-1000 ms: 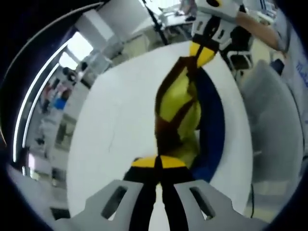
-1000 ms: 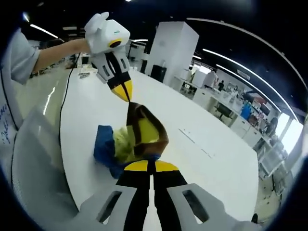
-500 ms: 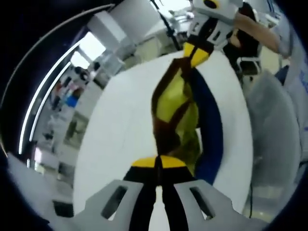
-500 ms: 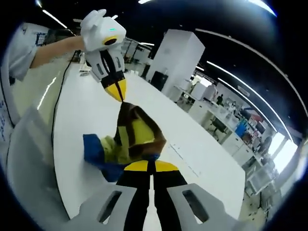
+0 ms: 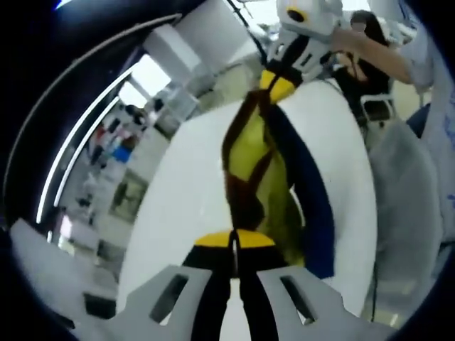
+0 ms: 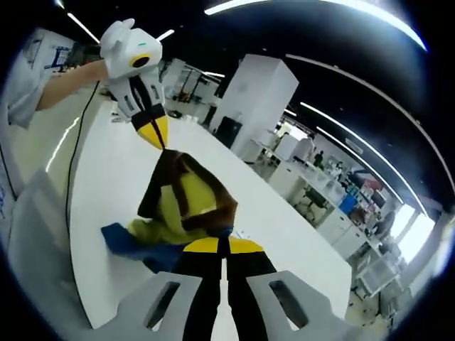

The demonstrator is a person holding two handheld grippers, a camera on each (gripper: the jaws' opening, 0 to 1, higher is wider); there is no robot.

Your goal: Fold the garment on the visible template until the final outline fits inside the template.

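— Garment first: what does it look like?

— Yellow panels crossed by dark brown bands, with a blue part along one side. It is stretched into a long, crumpled strip between the two tools. In the right gripper view the garment bunches up, the blue part sagging lowest toward the white table.

— Where is it, then?

— Held up above the white table, hanging between the grippers rather than lying flat. Whether the blue edge touches the tabletop I cannot tell.

— And the left hand-held gripper?

— Its yellow-tipped jaws are pressed together on the near end of the garment, brown fabric running out from between them. From the other side, the same left hand-held gripper pinches the top corner, a person's hand behind it.

— The right one?

— The right hand-held gripper is likewise clamped on the cloth at its jaw tips. In the left gripper view the right hand-held gripper grips the far end of the strip.

— Anything around?

— A large white pillar and rows of desks beyond the table.
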